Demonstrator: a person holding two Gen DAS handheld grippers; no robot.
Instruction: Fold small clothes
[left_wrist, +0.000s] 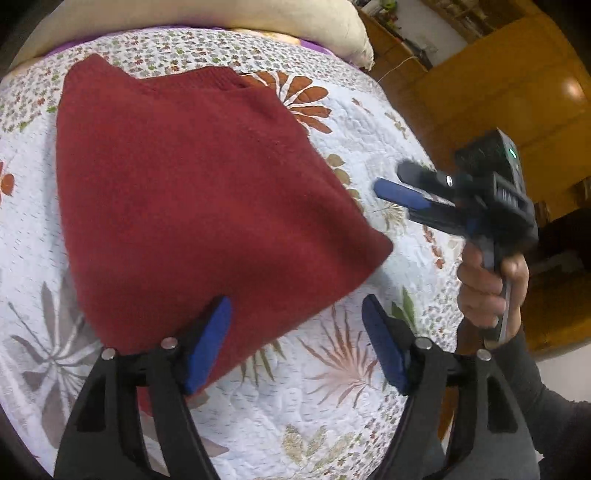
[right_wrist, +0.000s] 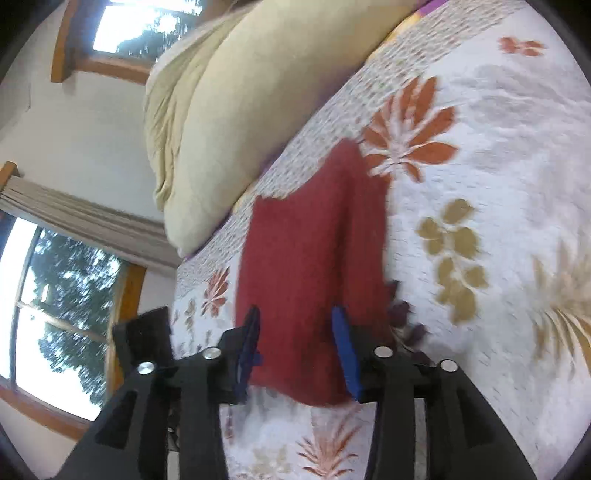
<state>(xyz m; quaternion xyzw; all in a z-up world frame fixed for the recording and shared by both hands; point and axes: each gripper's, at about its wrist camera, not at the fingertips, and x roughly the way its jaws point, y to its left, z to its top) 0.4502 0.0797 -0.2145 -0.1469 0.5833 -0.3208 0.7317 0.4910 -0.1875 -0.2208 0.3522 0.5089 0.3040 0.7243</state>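
A dark red knitted garment (left_wrist: 192, 192) lies folded flat on the floral quilt (left_wrist: 332, 387). My left gripper (left_wrist: 297, 306) is open above the garment's near edge; its left blue finger is over the cloth and its right one over bare quilt. In this view my right gripper (left_wrist: 393, 179) hovers off the garment's right side, held by a hand (left_wrist: 484, 288), fingers slightly apart. In the right wrist view the garment (right_wrist: 310, 258) shows between and beyond the open right gripper (right_wrist: 295, 314), which holds nothing.
A cream pillow (right_wrist: 207, 129) lies along the far edge of the bed, also seen as a cream pillow (left_wrist: 229, 14) in the left view. Wooden furniture (left_wrist: 498, 85) stands past the bed's right edge. Windows (right_wrist: 62, 288) fill the wall on the left.
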